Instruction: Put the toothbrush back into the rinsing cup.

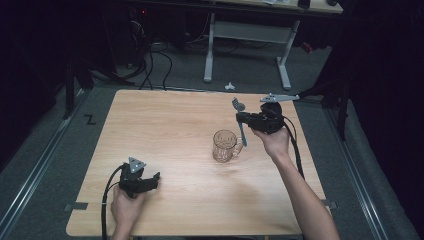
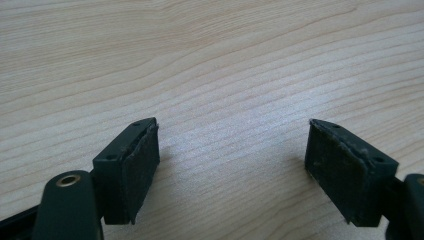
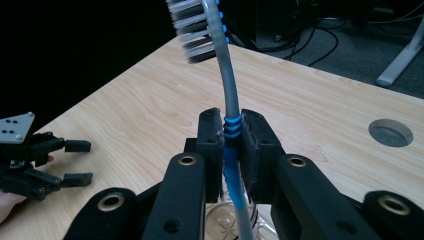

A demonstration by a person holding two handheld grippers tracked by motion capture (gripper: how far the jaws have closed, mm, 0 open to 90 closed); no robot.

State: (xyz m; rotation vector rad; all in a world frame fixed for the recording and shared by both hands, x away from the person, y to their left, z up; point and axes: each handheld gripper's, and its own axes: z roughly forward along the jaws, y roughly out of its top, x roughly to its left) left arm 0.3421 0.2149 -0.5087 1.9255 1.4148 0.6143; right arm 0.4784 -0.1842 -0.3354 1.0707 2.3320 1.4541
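Left tool (image 1: 156,179): rests low on the pale wood-grain desk (image 1: 165,125) near its front-left corner, jaws spread wide with nothing between them; the left gripper view looks past the two dark pads (image 2: 141,162) onto bare wood.

Clear glass mug with a side handle (image 1: 225,145): stands upright right of the desk's centre, handle turned toward the right tool.

Grey-and-blue plastic toothbrush (image 1: 241,122): held off the desk, just beside and above the mug's right rim.

Right tool (image 3: 231,132): clamped tight on the toothbrush at the blue ribbed grip section, roughly mid-handle.

Long axis: close to vertical, leaning a little; bristle head (image 3: 196,31) up and away from the mug, tail end pointing down at the mug's mouth. In the right gripper view the bristles face left.

Tail position: it seems to hang at or just inside the rim, though the jaws hide the tip, so I cannot say for sure.

Step in hand: probably standing the brush in the mug, tail first.

Doing it well: centre the tail over the opening, keep the handle near upright, lower slowly until the tail meets the bottom, then let the head lean on the rim before releasing, so the light mug is not tipped or pushed.
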